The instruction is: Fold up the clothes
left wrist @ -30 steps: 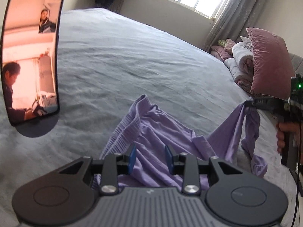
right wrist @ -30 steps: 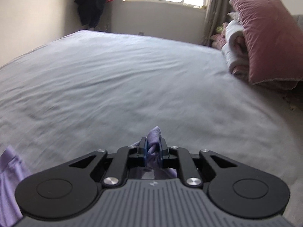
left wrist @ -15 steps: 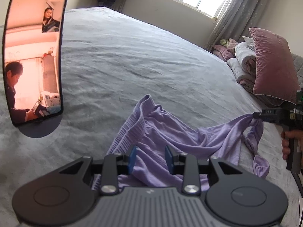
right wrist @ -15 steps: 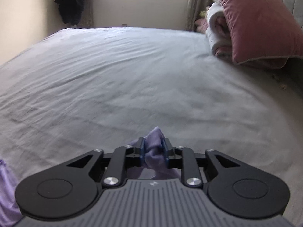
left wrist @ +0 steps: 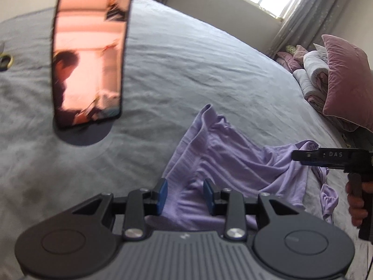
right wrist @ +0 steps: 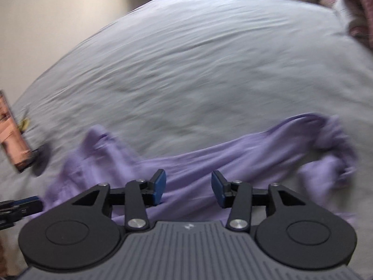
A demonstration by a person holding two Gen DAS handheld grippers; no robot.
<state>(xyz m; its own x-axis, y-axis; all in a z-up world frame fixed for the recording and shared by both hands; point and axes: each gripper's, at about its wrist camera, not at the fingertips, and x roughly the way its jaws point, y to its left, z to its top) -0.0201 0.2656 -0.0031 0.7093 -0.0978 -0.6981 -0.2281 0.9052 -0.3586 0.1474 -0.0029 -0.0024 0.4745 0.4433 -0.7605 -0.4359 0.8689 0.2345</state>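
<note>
Since a second ago, right claw [right wrist: 188, 187] has dropped from holding a bunched corner of the lilac garment [left wrist: 223, 161] in the air to hanging over cloth that is now lying on the bed [left wrist: 186, 70]; both cameras are now pointing more steeply down.

Left to right, left wrist view:
- Phone [left wrist: 89, 53] is standing propped on a dark round base at about 10 o'clock, screen lit. Not part of the job.
- Left claw [left wrist: 185, 197] at 6 o'clock, pads standing at a narrow-to-middling gap, lilac cloth running between them. Cannot tell whether the pads are pressing it or only straddling it.
- Garment is spreading from 6 o'clock up to a peaked end near centre and out toward 3 o'clock, heavily wrinkled, ridges bunching.
- Right claw is coming in at 3 o'clock, a hand [left wrist: 356, 200] gripping its handle below; its tip is sitting at the garment's far corner.
- Pink pillow [left wrist: 345, 79] and rolled bedding at 2 o'clock, well apart.

Right wrist view, blurred: jaws are opening, pads apart, cloth lying beneath and between but not pinched. The released corner is crumpling at 3 o'clock.

Judgement on progress: early. Garment is being laid out only; it is not flat, and no fold is showing. Smoothing, squaring and all folds are remaining.
</note>
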